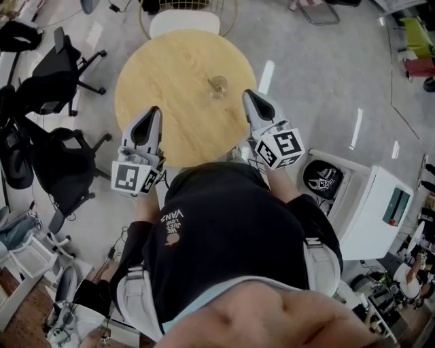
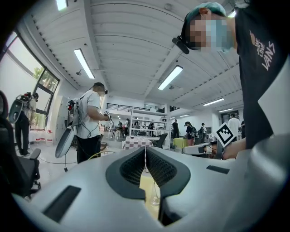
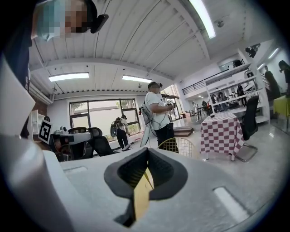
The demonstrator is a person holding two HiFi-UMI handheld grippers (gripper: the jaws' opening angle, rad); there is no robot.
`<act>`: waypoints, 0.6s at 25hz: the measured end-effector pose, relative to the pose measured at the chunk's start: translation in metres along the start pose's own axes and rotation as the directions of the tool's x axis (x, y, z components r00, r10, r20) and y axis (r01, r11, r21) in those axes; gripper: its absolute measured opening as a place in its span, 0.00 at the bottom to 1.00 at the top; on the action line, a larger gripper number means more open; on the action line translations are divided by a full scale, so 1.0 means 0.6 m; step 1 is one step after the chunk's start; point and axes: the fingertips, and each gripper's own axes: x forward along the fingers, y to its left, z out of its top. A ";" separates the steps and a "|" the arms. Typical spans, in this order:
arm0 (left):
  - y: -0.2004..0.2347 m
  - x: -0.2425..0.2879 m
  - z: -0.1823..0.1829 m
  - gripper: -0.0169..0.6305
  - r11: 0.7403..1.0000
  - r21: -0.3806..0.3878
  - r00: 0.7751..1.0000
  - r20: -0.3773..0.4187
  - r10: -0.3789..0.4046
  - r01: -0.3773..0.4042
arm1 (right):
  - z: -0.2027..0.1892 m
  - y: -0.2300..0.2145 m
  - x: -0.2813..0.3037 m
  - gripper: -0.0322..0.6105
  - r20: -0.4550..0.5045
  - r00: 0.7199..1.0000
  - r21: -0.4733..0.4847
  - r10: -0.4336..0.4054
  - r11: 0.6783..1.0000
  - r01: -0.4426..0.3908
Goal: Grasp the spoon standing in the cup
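Observation:
A small clear glass cup [image 1: 218,86] stands on the round wooden table [image 1: 163,81], right of its middle. The spoon in it is too small to make out in the head view. My left gripper [image 1: 155,111] hovers over the table's near left edge, jaws shut with nothing between them. My right gripper [image 1: 249,94] is at the near right edge, a short way right of and nearer than the cup, and is also shut and empty. In the left gripper view the cup [image 2: 156,199] shows low through the slit below the left gripper [image 2: 145,152]. The right gripper [image 3: 147,155] view shows only tabletop.
A white chair with a gold wire frame [image 1: 185,20] stands at the table's far side. Black office chairs [image 1: 58,71] crowd the left. A white cabinet [image 1: 370,204] sits at right. Other people [image 2: 88,122] stand in the room beyond.

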 end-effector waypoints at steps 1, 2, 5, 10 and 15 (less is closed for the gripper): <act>0.002 0.001 0.000 0.04 1.000 0.000 1.000 0.000 -0.014 0.014 | -0.001 0.003 0.001 0.05 0.001 1.000 -0.003 -0.009 1.000 0.009; 0.004 0.002 0.000 0.04 1.000 0.000 1.000 -0.001 -0.026 0.026 | -0.002 0.007 0.003 0.05 0.002 1.000 -0.006 -0.018 1.000 0.018; 0.012 0.002 -0.001 0.04 0.999 0.002 0.999 -0.002 -0.054 0.054 | -0.008 0.014 0.008 0.05 0.003 0.999 -0.010 -0.042 0.999 0.042; 0.026 -0.005 -0.001 0.04 0.997 0.008 0.997 -0.005 -0.078 0.078 | -0.021 0.022 0.017 0.05 0.001 0.997 -0.015 -0.075 0.997 0.075; 0.045 -0.016 -0.003 0.04 0.996 0.008 0.996 -0.010 -0.084 0.084 | -0.033 0.031 0.032 0.05 0.003 0.995 -0.009 -0.097 0.995 0.097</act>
